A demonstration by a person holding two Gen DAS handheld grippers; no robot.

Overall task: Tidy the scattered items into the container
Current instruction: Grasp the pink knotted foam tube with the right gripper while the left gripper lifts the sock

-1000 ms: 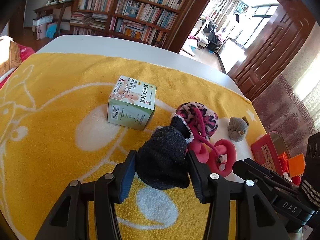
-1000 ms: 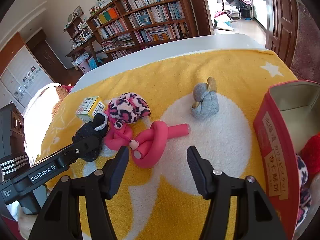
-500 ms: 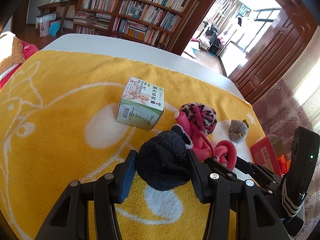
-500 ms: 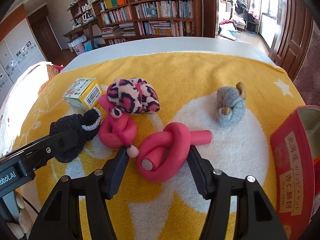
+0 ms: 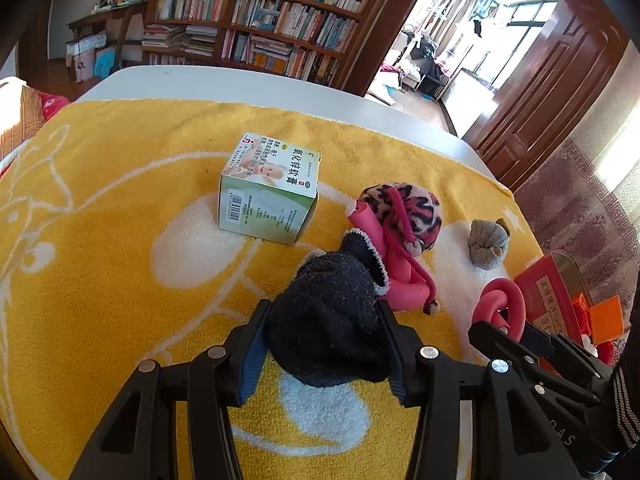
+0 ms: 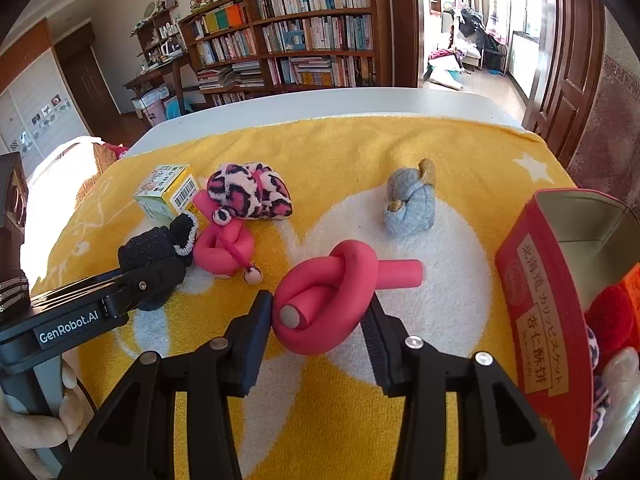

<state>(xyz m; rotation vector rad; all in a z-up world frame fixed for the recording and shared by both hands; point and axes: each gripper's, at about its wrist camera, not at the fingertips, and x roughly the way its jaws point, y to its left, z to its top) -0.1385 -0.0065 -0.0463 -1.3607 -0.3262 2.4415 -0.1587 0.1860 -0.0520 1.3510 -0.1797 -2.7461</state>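
Black fuzzy knit fills the left wrist view: the left gripper [image 5: 322, 344] is clenched on a dark sock [image 5: 332, 320], both pads pressing into its sides. It lies on the yellow towel [image 5: 100, 260], bulging between the jaws. I judge it light, soft and squashy, so a grip across the thick middle should hold. Just beyond it sits a green carton [image 5: 269, 190] printed with Chinese characters, a baby's face and a barcode; it looks stiff and light, best taken across two flat faces. To its right a leopard sock [image 5: 404, 210] lies over a pink foam loop [image 5: 394, 276], and a grey sock [image 5: 488, 246] lies apart, farther right. At the right edge stands the red tin [image 5: 552, 296], the container, with Japanese writing on its side.

From the right wrist view, the right gripper [image 6: 318, 322] is closing on the pink knot [image 6: 332, 300], a foam tube tied on itself; the knot sits between the jaws and the pads look to be touching it. Foam should be light, springy and grippy, and the fat knot is the natural hold. The tin [image 6: 536, 304] stands near on the right, open, with red and patterned things already inside. On the left tool [image 6: 80, 320] I can read "GenRobot.AI".
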